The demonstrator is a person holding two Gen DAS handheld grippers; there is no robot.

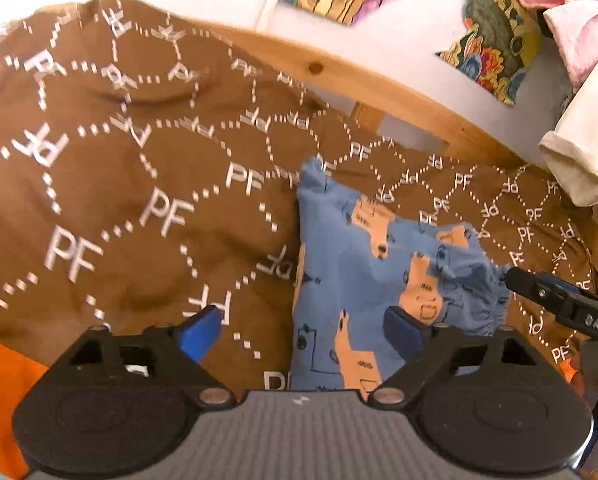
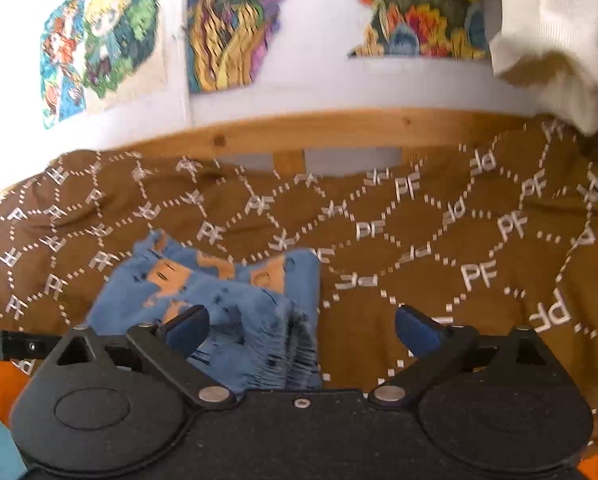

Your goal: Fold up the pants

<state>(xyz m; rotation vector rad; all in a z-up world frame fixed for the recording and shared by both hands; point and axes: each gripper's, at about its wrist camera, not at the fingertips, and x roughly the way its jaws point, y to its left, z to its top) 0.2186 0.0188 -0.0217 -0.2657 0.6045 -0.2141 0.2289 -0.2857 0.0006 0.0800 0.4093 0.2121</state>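
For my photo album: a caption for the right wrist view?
Open right gripper poised over folded blue pants on a brown blanket.

Both views are warm and evenly lit, with only soft shadows in the folds of the brown blanket [image 1: 139, 208]. The white wall [image 2: 319, 80] at the far side looks washed out. Fisheye bending curves the edges, with dark corners. Slight motion blur softens the far prints.

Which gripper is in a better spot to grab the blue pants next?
Probably the right gripper. It is open, and the bunched waistband of the blue pants sits just ahead between its fingers. The left gripper is open too, mostly over the brown blanket beside the pants' edge.
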